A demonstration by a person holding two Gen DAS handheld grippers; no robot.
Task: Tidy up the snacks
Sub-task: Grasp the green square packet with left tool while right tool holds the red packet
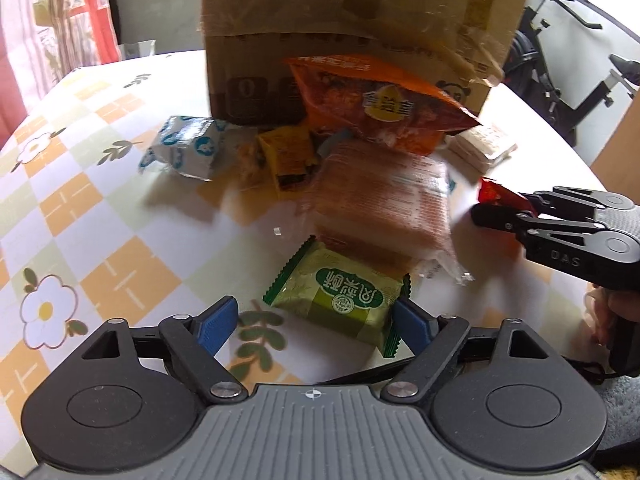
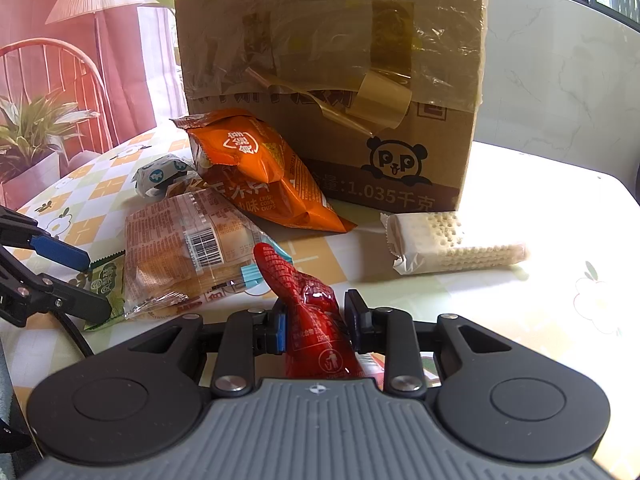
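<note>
My left gripper (image 1: 316,322) is open with a green snack packet (image 1: 340,300) between its blue pads, lying on the table. My right gripper (image 2: 316,322) is shut on a red snack packet (image 2: 312,312); it shows at the right of the left wrist view (image 1: 500,208). Behind lie a clear bread pack (image 1: 384,200), an orange corn chips bag (image 1: 376,100), a yellow packet (image 1: 288,156), a blue-white wrapped snack (image 1: 184,148) and a white wafer pack (image 1: 480,144). A tall cardboard box (image 1: 360,12) stands at the back.
The table has a flower-and-check cloth (image 1: 80,208). The wafer pack (image 2: 448,244) lies right of the box (image 2: 328,60). A red chair (image 2: 52,80) and potted plant (image 2: 32,132) stand beyond the table's left edge; an exercise bike (image 1: 568,72) at the right.
</note>
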